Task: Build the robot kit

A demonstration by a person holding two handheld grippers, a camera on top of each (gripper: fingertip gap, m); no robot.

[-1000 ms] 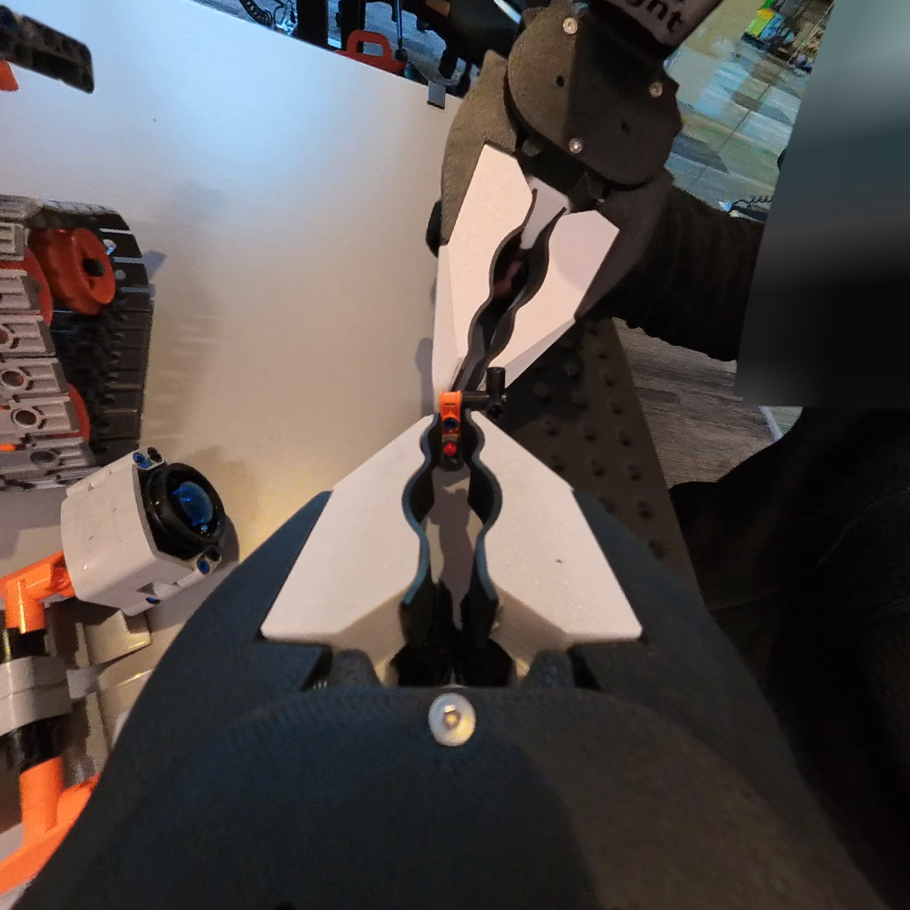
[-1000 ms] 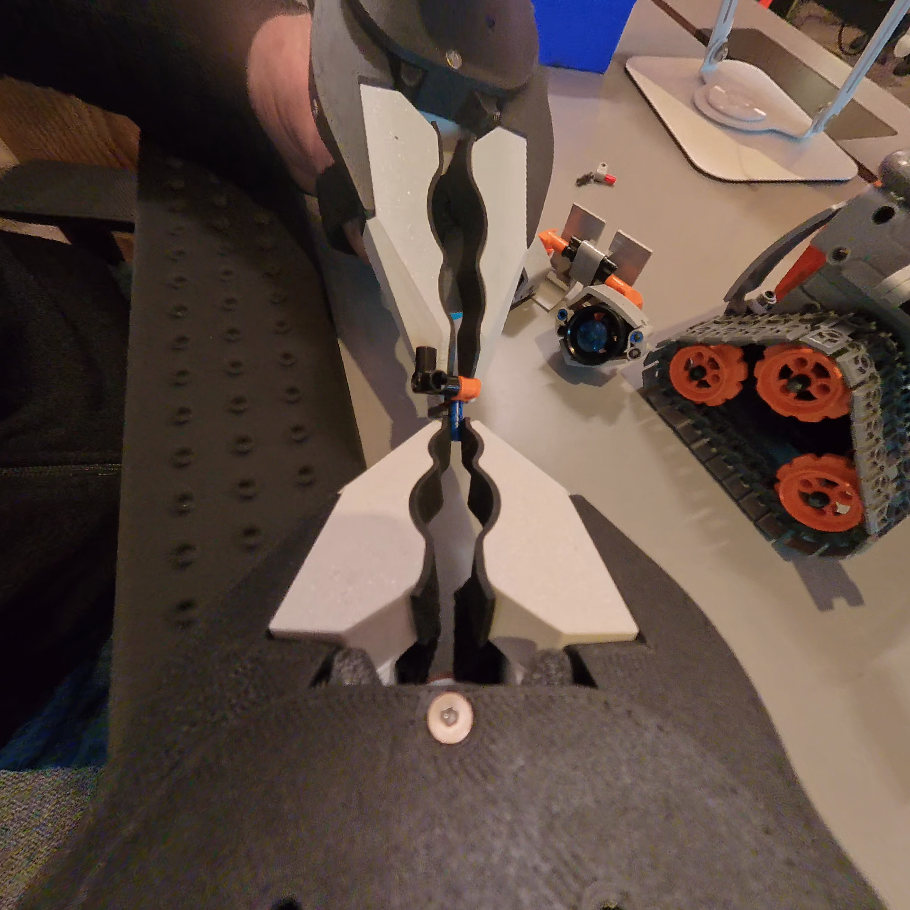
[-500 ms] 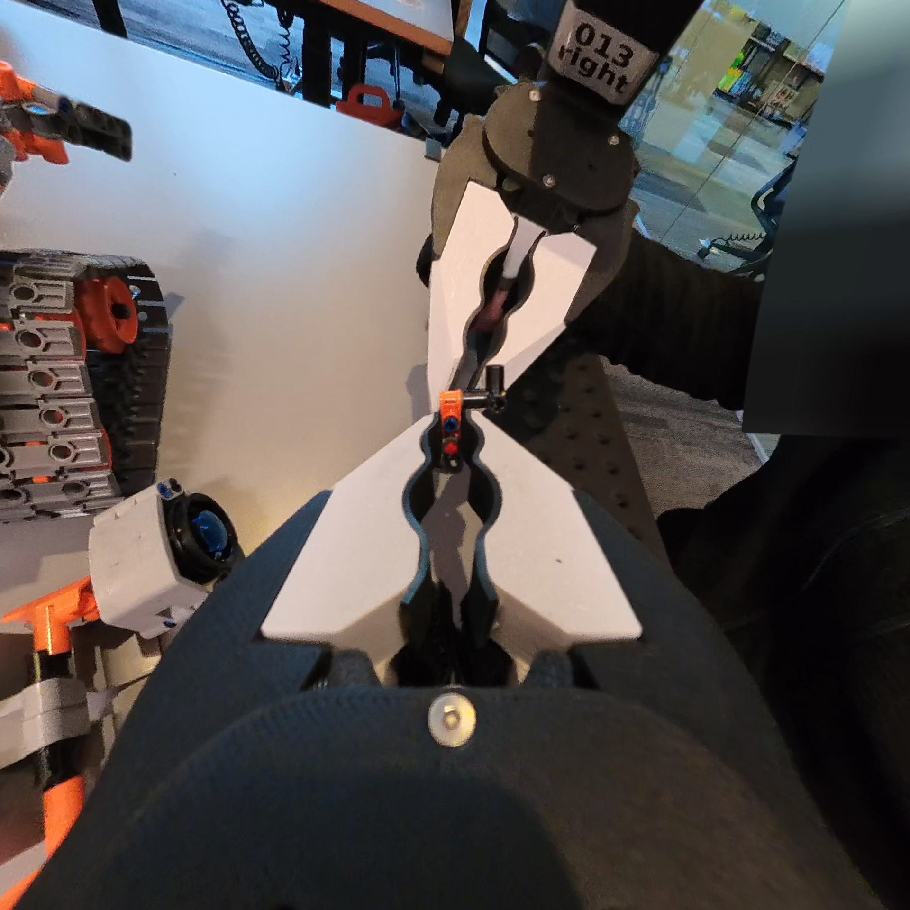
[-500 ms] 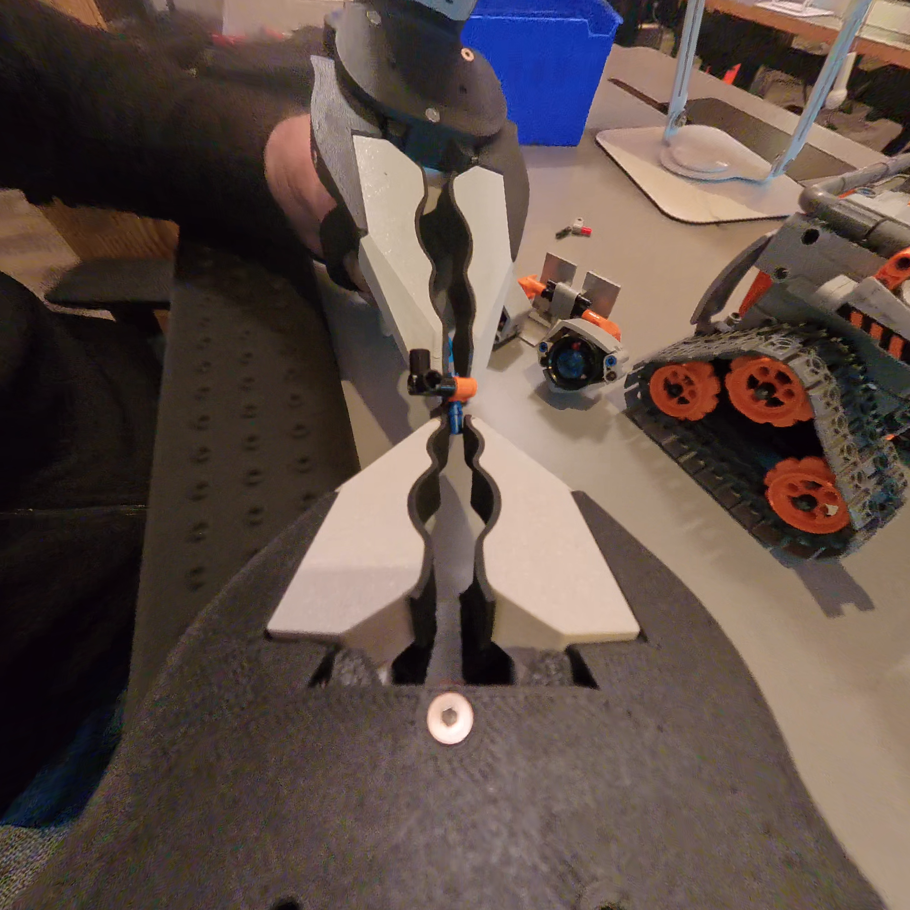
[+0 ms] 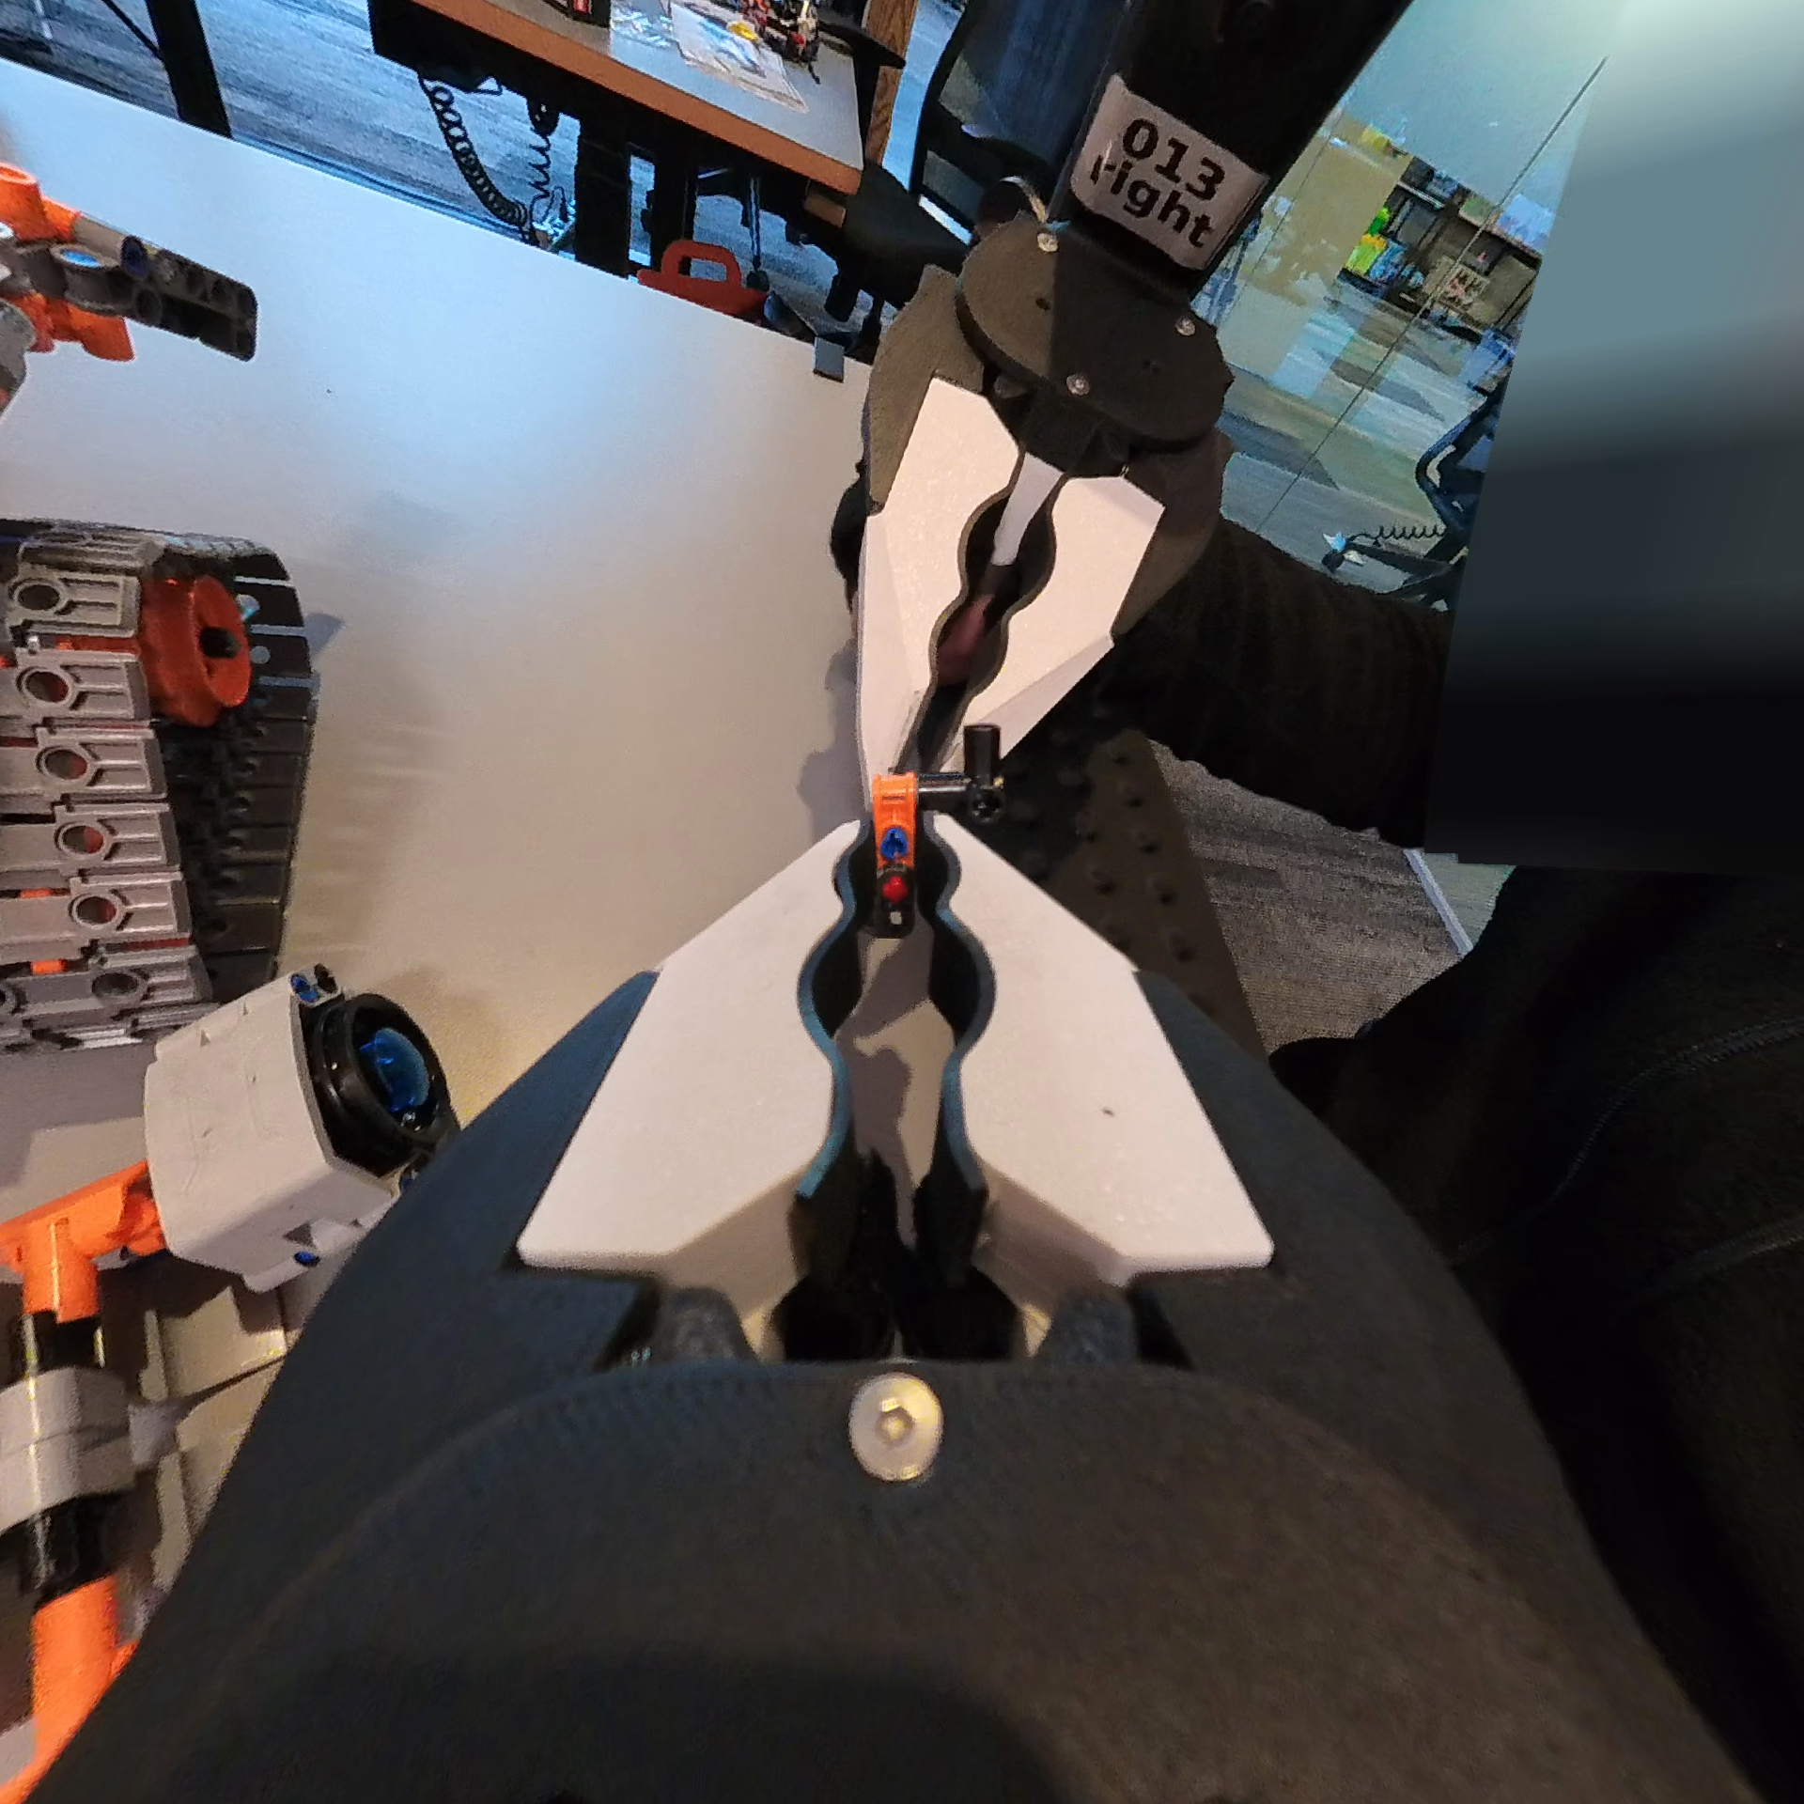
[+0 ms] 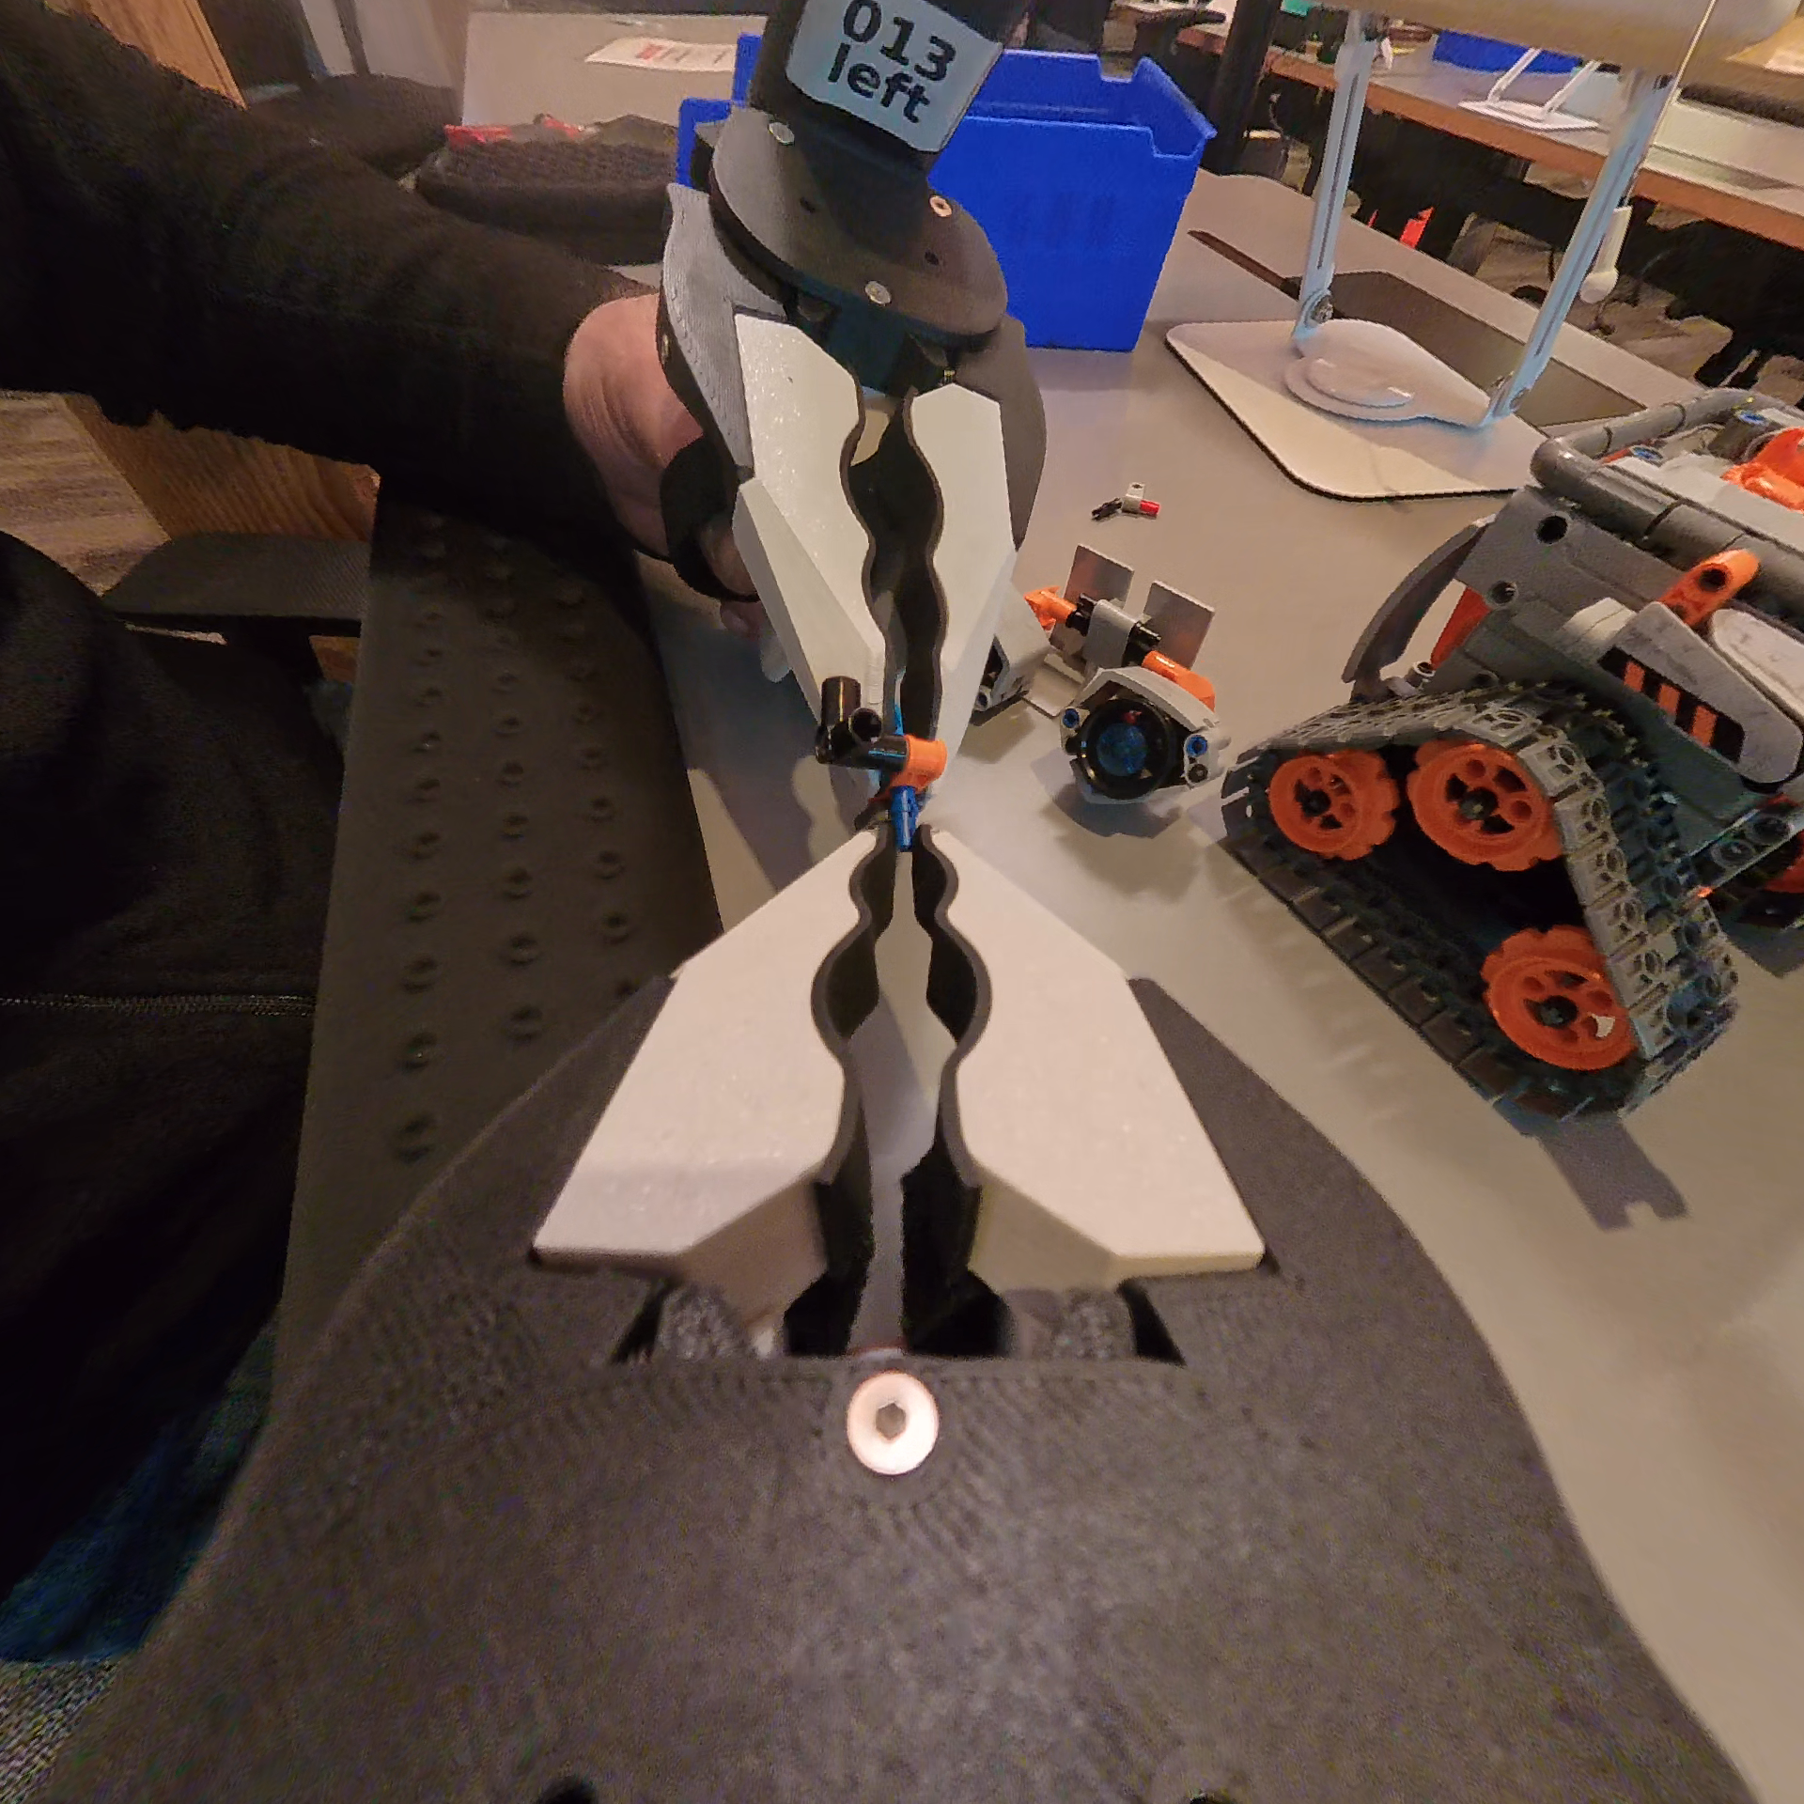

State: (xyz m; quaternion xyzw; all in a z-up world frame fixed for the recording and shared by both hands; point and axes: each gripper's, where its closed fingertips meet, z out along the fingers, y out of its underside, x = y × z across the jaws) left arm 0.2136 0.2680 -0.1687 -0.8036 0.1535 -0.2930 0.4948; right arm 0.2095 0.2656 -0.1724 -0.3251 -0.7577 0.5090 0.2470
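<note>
left to right. left gripper [image 5: 893, 859]: clenched on the small brick assembly [image 5: 893, 830], which has an orange connector w/ a blue pin and a red pin showing and a black elbow piece [image 5: 979, 771] sticking out sideways. right gripper [image 5: 927, 757] meets it tip to tip from the opposite side. in the right wrist view its own tips [image 6: 903, 849] are pinched on the blue pin end, so both tools grasp the same piece. the assembly hangs in the air over the bench [image 5: 586, 488] edge, next to a black dimpled pad [image 6: 508, 781], not touching either.

my read on the hold: both pinches sit at the very fingertips on a tiny part, so it could twist or pop out. you'd do well to line the 2 grippers up on one axis, squeeze evenly and avoid side load on the black elbow.

counts, left to right in the right wrist view:
- 1 hand [image 6: 625, 430] on the left gripper [image 6: 908, 742]
- 2 grippers
- 1 held assembly
- 1 blue bin [image 6: 1074, 195] at the far edge
- 1 loose small bit [image 6: 1127, 503] mid-bench
- 1 grey lens block [image 6: 1132, 742] near the grippers
- 1 tracked vehicle [image 6: 1611, 879] toward the right edge, 3 orange wheels [image 6: 1484, 805] showing
- 1 white stand [image 6: 1367, 390] at the far right corner
</note>
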